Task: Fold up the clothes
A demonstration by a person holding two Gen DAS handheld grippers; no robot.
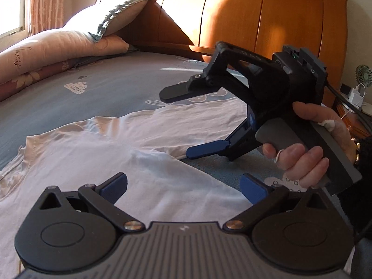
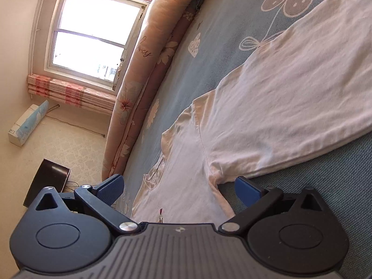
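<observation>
A pale pink long-sleeved shirt (image 1: 97, 148) lies spread flat on the blue patterned bed sheet (image 1: 111, 79). My left gripper (image 1: 183, 186) is open and empty, hovering over the shirt's body. My right gripper (image 1: 181, 123) is open and empty, held by a hand just above the sleeve, near the armpit. In the right wrist view the right gripper (image 2: 179, 188) hovers open over the shirt (image 2: 279, 107), with the armpit seam just ahead and the sleeve running to the upper right.
A rolled floral quilt (image 1: 46, 55) and a pillow (image 1: 111, 16) lie along the far left of the bed. The wooden headboard (image 1: 255, 14) stands behind. A nightstand with a small fan (image 1: 363, 74) is at the right. The window (image 2: 93, 34) is beyond the quilt.
</observation>
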